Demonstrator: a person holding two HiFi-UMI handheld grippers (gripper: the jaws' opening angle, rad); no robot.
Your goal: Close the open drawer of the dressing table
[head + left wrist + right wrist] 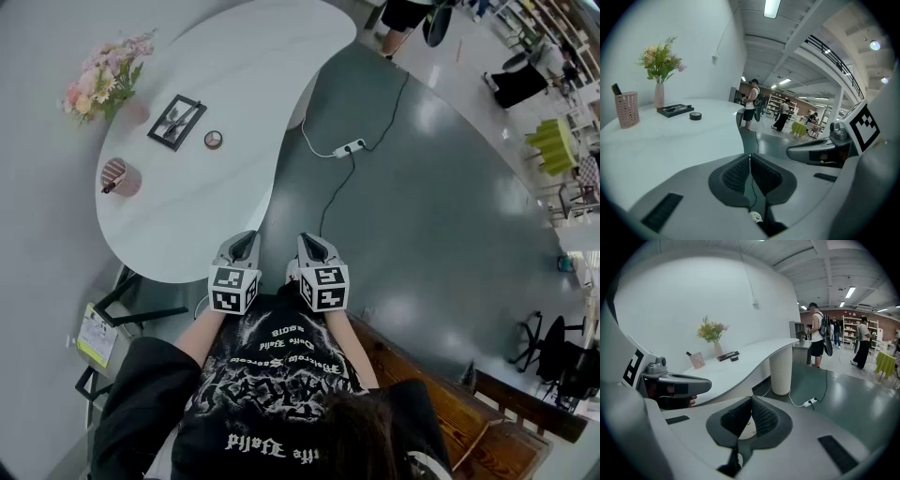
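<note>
Your head view looks steeply down on the dressing table [253, 84]; both gripper views face far from its near end, sharing the vase [659, 95].

I'm seeing the white curved dressing table top [234, 103], and on it a pink mesh pen cup [120, 176], pink-and-cream flowers [103, 75] and a black rectangular tray [176, 122]. The glossy floor [422, 216] is showing dark grey-green. The pale grey left gripper [246, 239] and pale grey right gripper [314, 240] are each wearing a black-and-white square-patterned cube.
</note>
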